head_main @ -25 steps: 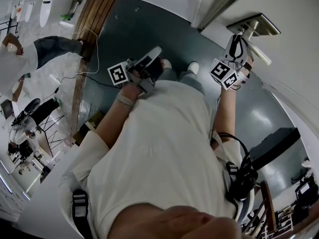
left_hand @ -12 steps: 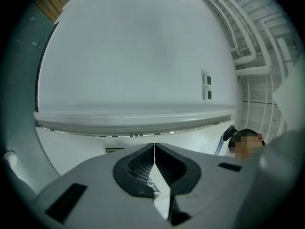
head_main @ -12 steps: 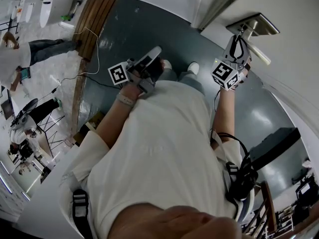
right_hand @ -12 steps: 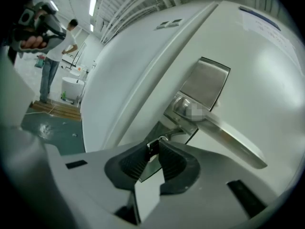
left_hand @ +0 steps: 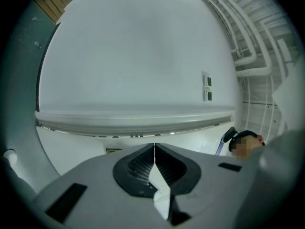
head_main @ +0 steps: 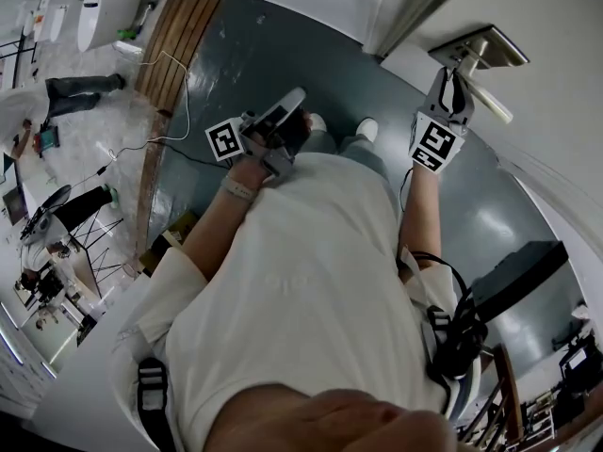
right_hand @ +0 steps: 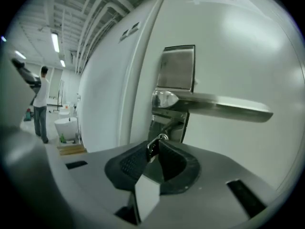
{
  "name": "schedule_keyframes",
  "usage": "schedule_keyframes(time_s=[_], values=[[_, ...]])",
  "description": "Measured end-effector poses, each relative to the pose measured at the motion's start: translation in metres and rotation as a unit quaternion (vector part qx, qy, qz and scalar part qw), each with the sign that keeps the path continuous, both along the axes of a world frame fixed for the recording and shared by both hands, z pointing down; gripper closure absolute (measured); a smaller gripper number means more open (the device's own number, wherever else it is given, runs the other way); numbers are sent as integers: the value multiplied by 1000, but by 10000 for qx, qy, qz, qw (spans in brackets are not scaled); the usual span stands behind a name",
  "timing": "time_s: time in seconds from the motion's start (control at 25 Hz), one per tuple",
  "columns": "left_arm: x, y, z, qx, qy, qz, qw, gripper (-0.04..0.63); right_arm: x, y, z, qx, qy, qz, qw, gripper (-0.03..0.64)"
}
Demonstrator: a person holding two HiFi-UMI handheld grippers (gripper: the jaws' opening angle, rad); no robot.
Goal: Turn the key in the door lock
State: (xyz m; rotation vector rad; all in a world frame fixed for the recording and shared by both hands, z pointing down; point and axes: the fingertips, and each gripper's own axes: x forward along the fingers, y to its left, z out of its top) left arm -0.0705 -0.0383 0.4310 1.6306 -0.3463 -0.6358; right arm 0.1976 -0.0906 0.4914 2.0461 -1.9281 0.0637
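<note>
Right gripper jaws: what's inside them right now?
The key, pinched by the right gripper, whose jaws have just been closing. The keyhole behind it is covered.

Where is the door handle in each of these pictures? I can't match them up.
Head view: the door handle is at the upper right, sticking out from the door.
Left gripper view: not in it.
Right gripper view: a level bar, centre right.
Shared landmark: the metal plate behind the handle.
</note>
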Motion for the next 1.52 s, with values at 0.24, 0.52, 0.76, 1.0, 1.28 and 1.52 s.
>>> schedule_keyframes(time_s=[0.24,0.52,0.76,1.0,1.28,1.52], values=[[-2,0,1,-47,24,-29,10000,586,6,1,3,191,-1463,147,9889,546],[1,-1,4,-71,40,-25,10000,586,11,1,5,473,-3009,179,9523,549],[1,-2,4,-83,40,-10,10000,586,11,1,4,707,-4404,175,8949,555],[0,-3,3,-84,42,-6,10000,586,15,6,13,932,-5992,401,7941,568],[-1,-3,4,-117,51,-44,9999,586,15,6,17,1120,-6838,398,7199,568],[-2,-2,5,-130,63,-67,9999,586,14,5,16,1238,-7364,399,6639,568]])
